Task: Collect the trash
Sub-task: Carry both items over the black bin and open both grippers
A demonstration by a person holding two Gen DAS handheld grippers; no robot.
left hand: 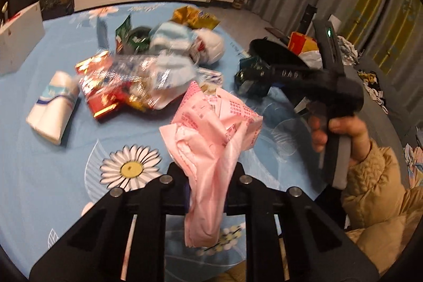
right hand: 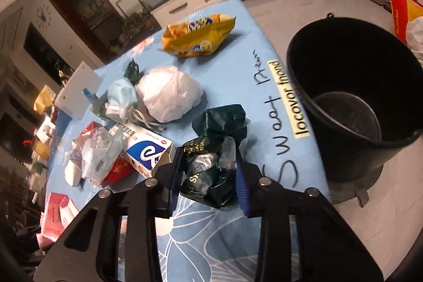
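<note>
both grippers clamped on trash over the blue table

left gripper (left hand: 205,181): jaws drawn close, pinching a crumpled pink printed wrapper (left hand: 214,134). wrapper bunched between the pads, upper part ballooning out ahead of the fingertips, lower end hanging down behind them. blue flowered tablecloth (left hand: 53,176) below; whether the wrapper touches it, cannot tell.

ahead and left of the left gripper: heap of mixed trash, blurred. red and gold foil packets (left hand: 103,94) under clear crinkled plastic (left hand: 132,68); pale blue mask (left hand: 171,36) beyond; white crumpled bag (left hand: 211,44) just right of the mask; yellow snack bag (left hand: 195,16) at the far edge. folded tissue pack (left hand: 53,107) well off to the left, apart from the heap.

right of the left gripper: right gripper (left hand: 251,81) seen from the side, gripped by a hand (left hand: 341,134) in a tan quilted sleeve (left hand: 378,192).

right gripper (right hand: 208,171) in its own view: jaws partly closed, pressed on both sides of a dark green foil wrapper (right hand: 216,149), blue pads against it. wrapper crumpled, bulging up and forward past the fingertips.

just left of the right gripper: blue and white box (right hand: 148,152), touching clear plastic (right hand: 100,155) and a red packet (right hand: 119,171). ahead: white crumpled bag (right hand: 169,94), pale blue mask (right hand: 121,94) beside it, yellow snack bag (right hand: 198,36) farther on.

right of the right gripper, off the table edge: black bucket (right hand: 343,149) standing upright on the floor, mouth open, inside dark.
</note>
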